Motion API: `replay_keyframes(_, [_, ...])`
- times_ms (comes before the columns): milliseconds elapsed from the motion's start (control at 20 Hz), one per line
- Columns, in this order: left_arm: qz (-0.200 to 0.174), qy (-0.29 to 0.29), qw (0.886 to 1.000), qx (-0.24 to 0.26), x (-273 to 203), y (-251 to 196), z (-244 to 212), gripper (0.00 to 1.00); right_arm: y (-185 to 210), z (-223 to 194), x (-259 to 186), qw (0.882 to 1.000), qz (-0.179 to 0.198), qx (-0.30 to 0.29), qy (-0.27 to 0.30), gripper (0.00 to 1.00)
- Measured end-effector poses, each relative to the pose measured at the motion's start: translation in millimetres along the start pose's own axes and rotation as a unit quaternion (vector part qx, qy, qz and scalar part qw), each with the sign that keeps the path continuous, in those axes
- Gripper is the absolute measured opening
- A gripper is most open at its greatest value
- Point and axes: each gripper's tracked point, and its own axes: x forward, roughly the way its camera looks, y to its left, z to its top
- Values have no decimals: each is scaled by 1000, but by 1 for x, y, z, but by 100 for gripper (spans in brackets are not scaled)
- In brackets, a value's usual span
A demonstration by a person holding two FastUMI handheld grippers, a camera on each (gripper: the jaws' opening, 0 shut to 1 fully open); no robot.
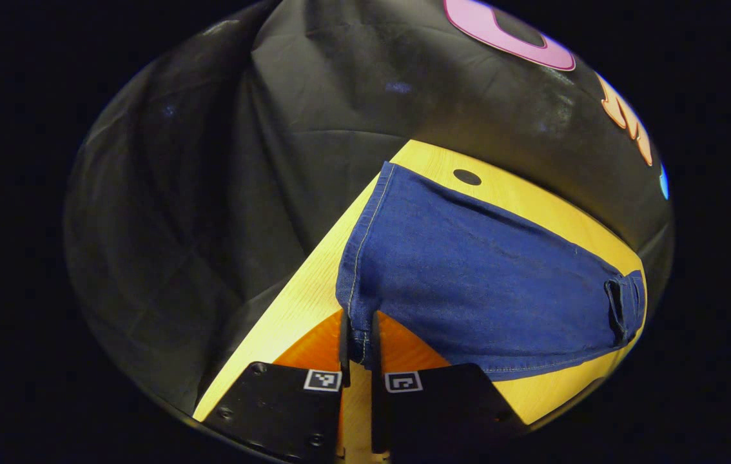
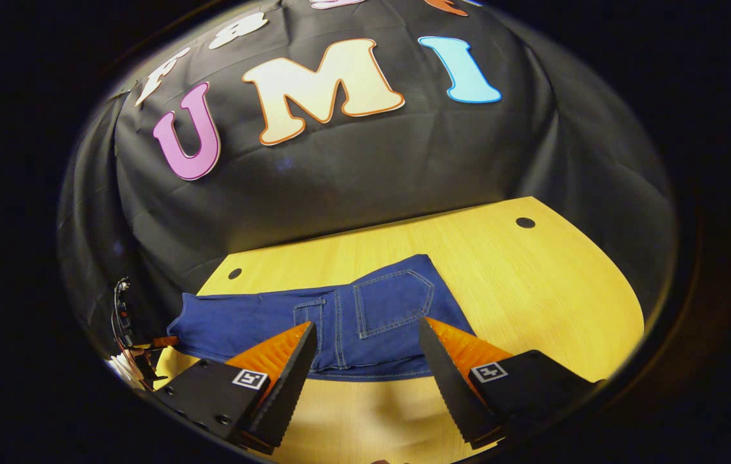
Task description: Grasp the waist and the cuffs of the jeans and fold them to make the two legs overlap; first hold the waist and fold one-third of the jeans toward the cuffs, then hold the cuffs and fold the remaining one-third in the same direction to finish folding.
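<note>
With its two fingers nearly closed, the left claw (image 1: pixel 359 351) pinches a hemmed corner of the jeans (image 1: pixel 481 283) between them, both fingers pressing on the denim at the stitched edge. Corner is lifted slightly off the tabletop (image 1: pixel 301 303); the cloth hangs down into the grip. From there the jeans spread away up and to the right in the left gripper view, lying as a broad folded panel across the wood, with a belt loop (image 1: pixel 617 308) at the far right end near the tabletop edge. One dark round hole (image 1: pixel 467 176) in the tabletop sits just beyond the far edge of the denim. Black booth wall (image 1: pixel 314 96) behind.

Right claw (image 2: pixel 365 351) is spread wide, gripping nothing, hovering over the near edge of the jeans (image 2: pixel 340 322). Between its fingers in the right gripper view: the seat area with a back pocket (image 2: pixel 394 303) facing up, stitched bottom edge just ahead of the fingertips. Can't tell whether the tips touch the cloth. Jeans lie flat, stretching left across the tabletop (image 2: pixel 533 290) toward the other claw (image 2: pixel 140 351), seen small at the far left holding the end of the denim. Two dark holes in the wood, one (image 2: pixel 234 273) behind the left end of the jeans, one (image 2: pixel 525 222) well apart on the right.
</note>
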Motion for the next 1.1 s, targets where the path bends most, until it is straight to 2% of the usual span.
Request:
replay_keyframes(50, [-3,-3,1000,-4,-1,-3,1,3,-1,-4,-2,1000,-2,0,4,98])
replay_keyframes(150, [-12,-7,1000,-9,-2,-3,1,0,-4,-11,-6,1000,-8,-5,12,98])
replay_keyframes(200, [-15,-11,1000,-15,-2,-4,3,0,-4,-11,-8,1000,-8,-7,13,94])
replay_keyframes(400, [-38,-33,998,-39,-14,-12,23,0,-7,-17,-11,999,-10,-16,26,94])
replay_keyframes(450, [-43,-37,998,-40,-16,-10,25,0,-8,-16,-11,999,-10,-17,25,98])
replay_keyframes(650, [-72,-55,996,-26,-28,-24,40,0,-15,-9,-12,1000,-10,-7,20,98])
replay_keyframes(700, [-87,-57,994,-29,-33,-30,44,0,-17,-5,-13,1000,-10,-4,18,94])
replay_keyframes(750, [-98,-61,993,-29,-40,-37,51,0,-21,-3,-14,1000,-11,-3,14,98])
replay_keyframes(850, [-115,-74,990,-22,-47,-58,61,0,-30,3,-19,1000,-15,-6,8,98])
replay_keyframes(900, [-120,-81,989,-15,-54,-74,68,0,-35,7,-22,1000,-14,-7,5,94])
replay_keyframes(1050, [-138,-109,984,2,-77,-128,90,0,-50,12,-31,1000,1,-4,6,98])
replay_keyframes(1100, [-140,-121,983,8,-84,-148,97,0,-58,14,-31,1000,4,-5,7,94])
